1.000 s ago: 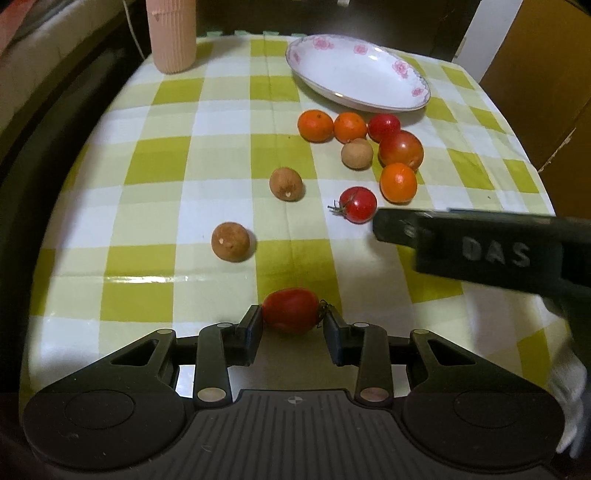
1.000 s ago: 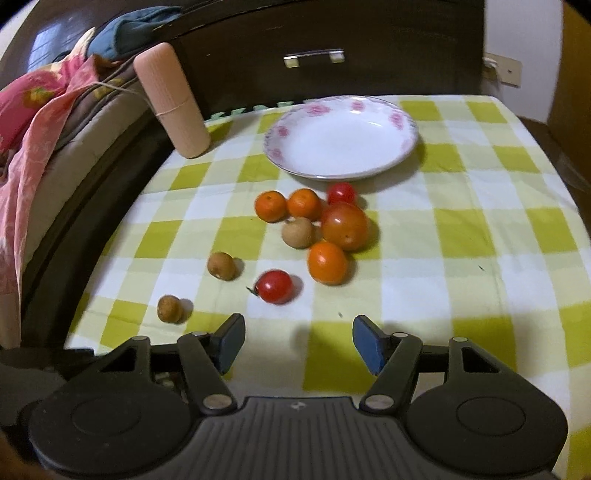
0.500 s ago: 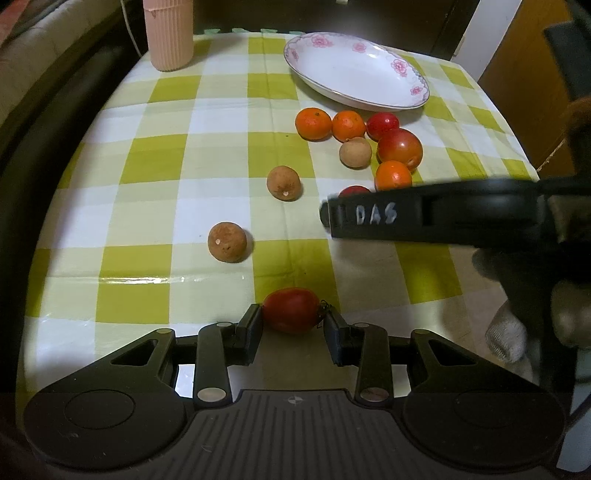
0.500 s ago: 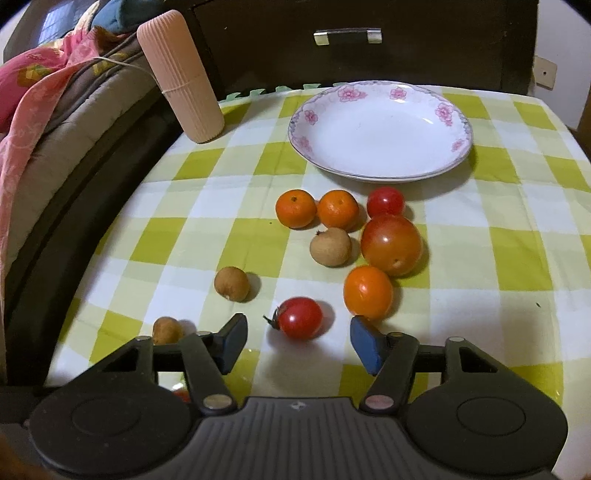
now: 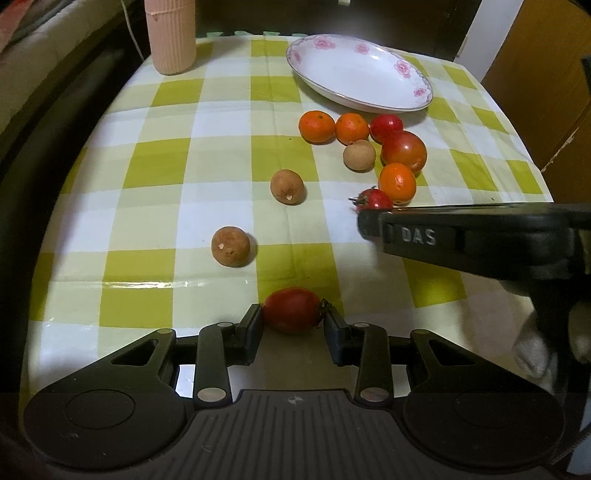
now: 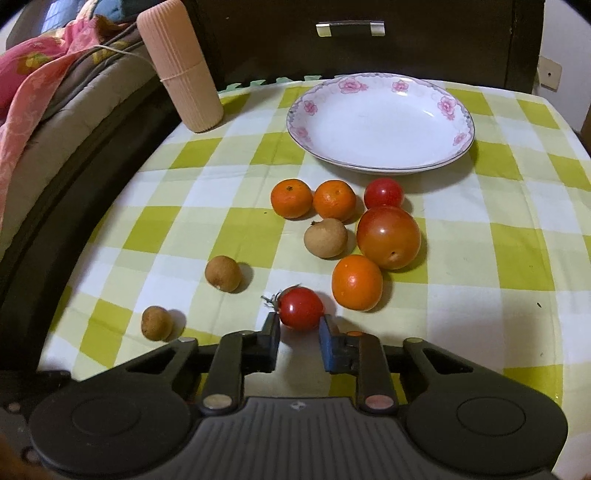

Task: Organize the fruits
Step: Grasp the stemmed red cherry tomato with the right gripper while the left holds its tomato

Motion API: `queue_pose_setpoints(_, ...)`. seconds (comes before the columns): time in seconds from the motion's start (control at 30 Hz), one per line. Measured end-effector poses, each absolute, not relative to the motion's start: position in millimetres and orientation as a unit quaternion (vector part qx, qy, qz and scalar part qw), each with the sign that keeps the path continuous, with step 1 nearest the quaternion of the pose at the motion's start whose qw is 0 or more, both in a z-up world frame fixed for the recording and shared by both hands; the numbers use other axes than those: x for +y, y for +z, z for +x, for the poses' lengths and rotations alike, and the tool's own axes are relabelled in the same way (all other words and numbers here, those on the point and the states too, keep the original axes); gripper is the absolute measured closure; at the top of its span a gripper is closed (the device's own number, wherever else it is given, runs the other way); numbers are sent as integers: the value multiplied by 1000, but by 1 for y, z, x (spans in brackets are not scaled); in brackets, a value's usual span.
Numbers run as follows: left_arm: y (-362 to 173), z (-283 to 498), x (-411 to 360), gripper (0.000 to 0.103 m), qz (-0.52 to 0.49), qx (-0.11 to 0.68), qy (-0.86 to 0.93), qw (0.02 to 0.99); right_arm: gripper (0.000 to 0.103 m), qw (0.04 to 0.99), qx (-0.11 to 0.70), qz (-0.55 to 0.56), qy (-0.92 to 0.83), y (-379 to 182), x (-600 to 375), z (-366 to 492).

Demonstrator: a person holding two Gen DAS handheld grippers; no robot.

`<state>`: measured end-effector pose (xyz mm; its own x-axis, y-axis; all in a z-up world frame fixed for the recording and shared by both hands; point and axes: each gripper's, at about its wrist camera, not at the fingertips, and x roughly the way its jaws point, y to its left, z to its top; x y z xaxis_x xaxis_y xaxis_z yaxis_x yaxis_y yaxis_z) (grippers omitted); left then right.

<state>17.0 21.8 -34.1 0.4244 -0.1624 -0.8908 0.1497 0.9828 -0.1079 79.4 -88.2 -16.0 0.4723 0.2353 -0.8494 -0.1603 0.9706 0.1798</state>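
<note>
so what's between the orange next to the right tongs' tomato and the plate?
In the right wrist view, the large tomato and a cherry tomato lie between that orange and the plate.

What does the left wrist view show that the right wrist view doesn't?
Left wrist only: the left tool shut on an oval tomato, and the right tool's arm from the side. Right wrist only: the right tool, just closed on the stemmed cherry tomato, plus bedding and a drawer handle. Both: the plate, pink cup, and the loose fruit.
</note>
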Motion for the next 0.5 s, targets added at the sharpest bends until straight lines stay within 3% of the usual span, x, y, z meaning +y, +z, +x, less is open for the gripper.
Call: queue_pose_setpoints(0.5, -31, 19, 19, 60, -6, 524, -95, 846, 82, 860, 494, 44, 117, -10, -110, 55)
